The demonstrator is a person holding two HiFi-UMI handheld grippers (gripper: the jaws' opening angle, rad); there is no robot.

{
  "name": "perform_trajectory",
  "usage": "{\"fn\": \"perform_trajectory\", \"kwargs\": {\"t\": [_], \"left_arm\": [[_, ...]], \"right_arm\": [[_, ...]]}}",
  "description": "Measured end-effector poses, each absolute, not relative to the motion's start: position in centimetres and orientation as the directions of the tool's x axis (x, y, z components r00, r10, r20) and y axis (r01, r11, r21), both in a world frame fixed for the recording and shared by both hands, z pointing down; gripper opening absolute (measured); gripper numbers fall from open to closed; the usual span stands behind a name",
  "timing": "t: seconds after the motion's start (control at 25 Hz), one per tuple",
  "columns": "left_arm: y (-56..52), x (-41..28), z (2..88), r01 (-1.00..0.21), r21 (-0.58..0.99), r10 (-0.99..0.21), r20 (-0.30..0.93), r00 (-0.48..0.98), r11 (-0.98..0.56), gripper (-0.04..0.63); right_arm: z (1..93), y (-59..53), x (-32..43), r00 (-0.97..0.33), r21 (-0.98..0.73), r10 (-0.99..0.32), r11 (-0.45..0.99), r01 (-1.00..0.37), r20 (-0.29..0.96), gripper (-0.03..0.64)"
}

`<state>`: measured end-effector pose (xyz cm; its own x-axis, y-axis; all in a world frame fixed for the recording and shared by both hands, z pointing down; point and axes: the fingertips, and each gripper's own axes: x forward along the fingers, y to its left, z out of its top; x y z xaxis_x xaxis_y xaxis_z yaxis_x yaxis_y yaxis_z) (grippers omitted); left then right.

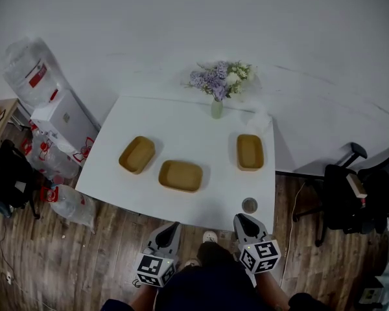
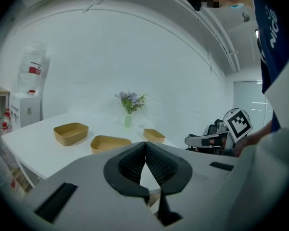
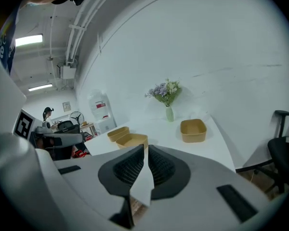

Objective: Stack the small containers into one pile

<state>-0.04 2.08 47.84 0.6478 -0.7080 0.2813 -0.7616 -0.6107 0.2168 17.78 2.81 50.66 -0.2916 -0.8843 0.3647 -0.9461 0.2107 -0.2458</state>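
Note:
Three tan open containers lie apart on the white table (image 1: pixel 181 118): one at the left (image 1: pixel 137 154), one in the middle (image 1: pixel 180 175) and one at the right (image 1: pixel 249 151). Both grippers hang below the table's near edge, off the containers. My left gripper (image 1: pixel 174 226) is shut and holds nothing; its view shows the containers (image 2: pixel 71 133) (image 2: pixel 110 143) (image 2: pixel 154 135) ahead of its jaws (image 2: pixel 145 144). My right gripper (image 1: pixel 239 218) is shut and empty too (image 3: pixel 145 148), with the right container (image 3: pixel 192 130) ahead and the other two (image 3: pixel 118 133) (image 3: pixel 132 140) to its left.
A vase of purple and white flowers (image 1: pixel 217 89) stands at the table's far edge. A small round object (image 1: pixel 249 205) sits near the front right corner. A water dispenser (image 1: pixel 55 112) and plastic bags (image 1: pixel 68 203) stand left of the table, an office chair (image 1: pixel 350 199) right.

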Motion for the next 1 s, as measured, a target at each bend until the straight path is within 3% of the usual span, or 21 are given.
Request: {"fn": "perform_trajectory", "kwargs": {"t": [0.32,0.76,0.84,1.0], "left_arm": [[-5.3,2.3,46.3,-0.803,0.204,-0.769,0.232,0.595,-0.560,0.018],[-8.9,3.2,47.4,-0.856,0.214,-0.821,0.249,0.514,-0.471,0.018],[-9.1,3.0,47.7,-0.867,0.217,-0.830,0.258,0.494,-0.448,0.018],[-9.3,2.8,48.6,-0.884,0.230,-0.846,0.271,0.459,-0.407,0.018]], "right_arm": [[48.9,-7.2,22.8,-0.259,-0.201,-0.899,0.198,-0.959,0.353,0.057],[48.8,-15.4,25.2,-0.278,-0.146,-0.851,0.237,-0.960,0.445,0.060],[49.2,-16.9,25.1,-0.282,-0.134,-0.838,0.248,-0.959,0.466,0.144],[50.5,-20.1,25.6,-0.276,-0.115,-0.805,0.254,-0.960,0.525,0.161]]}}
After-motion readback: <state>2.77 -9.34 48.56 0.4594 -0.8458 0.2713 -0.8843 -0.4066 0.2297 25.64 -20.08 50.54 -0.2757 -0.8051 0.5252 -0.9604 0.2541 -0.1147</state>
